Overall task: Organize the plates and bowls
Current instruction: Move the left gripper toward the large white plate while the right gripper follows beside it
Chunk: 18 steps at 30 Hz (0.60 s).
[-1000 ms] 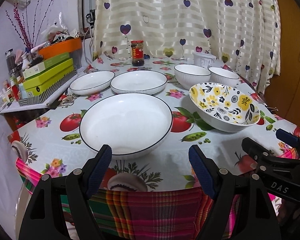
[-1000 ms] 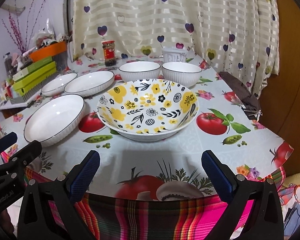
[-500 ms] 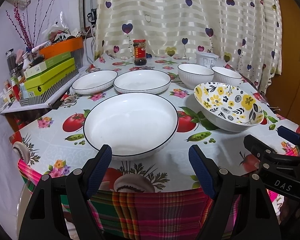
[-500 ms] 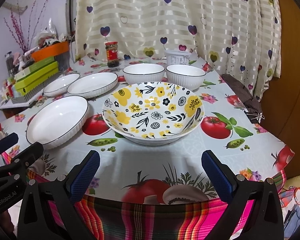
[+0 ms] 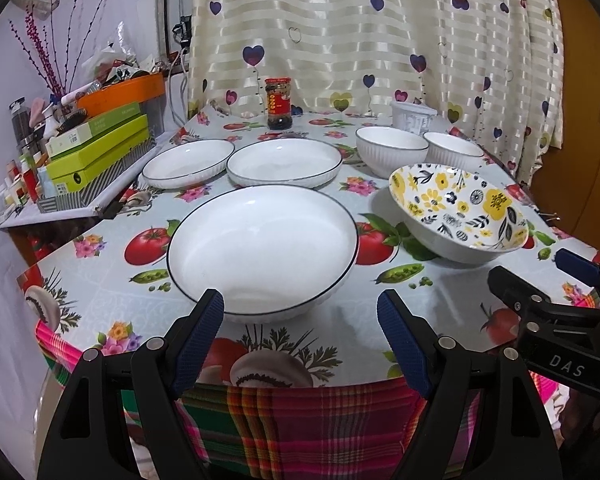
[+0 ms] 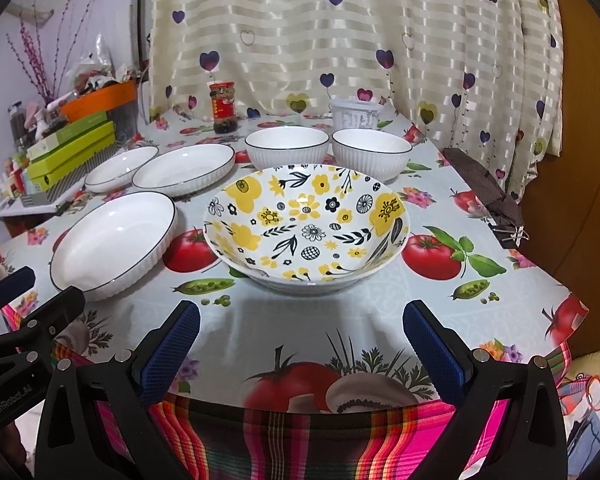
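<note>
A: On the near edge of the bench [image 5: 112, 304], in the left wrist view, the left gripper [image 5: 300, 316] hangs with its jaws apart and empty, lined up on the large white plate [image 5: 262, 246]. That plate sits close to the edge, so a clumsy pinch on its smooth rim could tip it off, I'd say.

B: And beyond it?

A: 2 more white plates [image 5: 284, 160], 2 white bowls [image 5: 392, 146] and a jar [image 5: 279, 103] stand near each other, so a swung plate could clip one.

B: In the right wrist view?

A: The right gripper [image 6: 300, 330] is spread wide too, holding nothing, facing the floral bowl [image 6: 306, 226]. Its flared, glossy rim looks slippery. Both grippers are near each other, so reaching together risks a collision.
</note>
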### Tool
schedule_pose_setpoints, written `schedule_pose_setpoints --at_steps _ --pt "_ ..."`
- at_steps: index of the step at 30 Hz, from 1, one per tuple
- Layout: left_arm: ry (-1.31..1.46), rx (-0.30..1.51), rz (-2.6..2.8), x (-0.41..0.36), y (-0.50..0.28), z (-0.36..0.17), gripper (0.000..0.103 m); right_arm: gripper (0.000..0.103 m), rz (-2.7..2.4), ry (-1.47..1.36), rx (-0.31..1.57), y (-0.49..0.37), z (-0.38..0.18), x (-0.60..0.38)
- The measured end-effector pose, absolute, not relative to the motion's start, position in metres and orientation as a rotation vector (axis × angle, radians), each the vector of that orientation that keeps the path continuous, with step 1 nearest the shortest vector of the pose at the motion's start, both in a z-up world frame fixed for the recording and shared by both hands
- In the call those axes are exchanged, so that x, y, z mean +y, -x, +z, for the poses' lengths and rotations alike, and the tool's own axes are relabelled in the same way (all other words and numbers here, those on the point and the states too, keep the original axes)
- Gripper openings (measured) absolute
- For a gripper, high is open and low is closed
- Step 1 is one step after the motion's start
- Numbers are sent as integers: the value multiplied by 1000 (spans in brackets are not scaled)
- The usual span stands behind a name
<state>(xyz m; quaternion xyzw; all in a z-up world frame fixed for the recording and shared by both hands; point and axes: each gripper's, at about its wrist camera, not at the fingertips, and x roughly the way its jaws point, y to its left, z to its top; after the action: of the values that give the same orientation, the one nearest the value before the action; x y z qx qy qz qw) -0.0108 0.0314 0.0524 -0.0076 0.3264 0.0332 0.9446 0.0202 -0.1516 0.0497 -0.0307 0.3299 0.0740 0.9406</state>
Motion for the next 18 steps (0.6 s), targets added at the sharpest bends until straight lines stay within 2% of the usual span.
schedule_pose_setpoints --at_steps 18 --pt "148 635 119 123 -45 99 79 103 322 59 629 -89 106 -119"
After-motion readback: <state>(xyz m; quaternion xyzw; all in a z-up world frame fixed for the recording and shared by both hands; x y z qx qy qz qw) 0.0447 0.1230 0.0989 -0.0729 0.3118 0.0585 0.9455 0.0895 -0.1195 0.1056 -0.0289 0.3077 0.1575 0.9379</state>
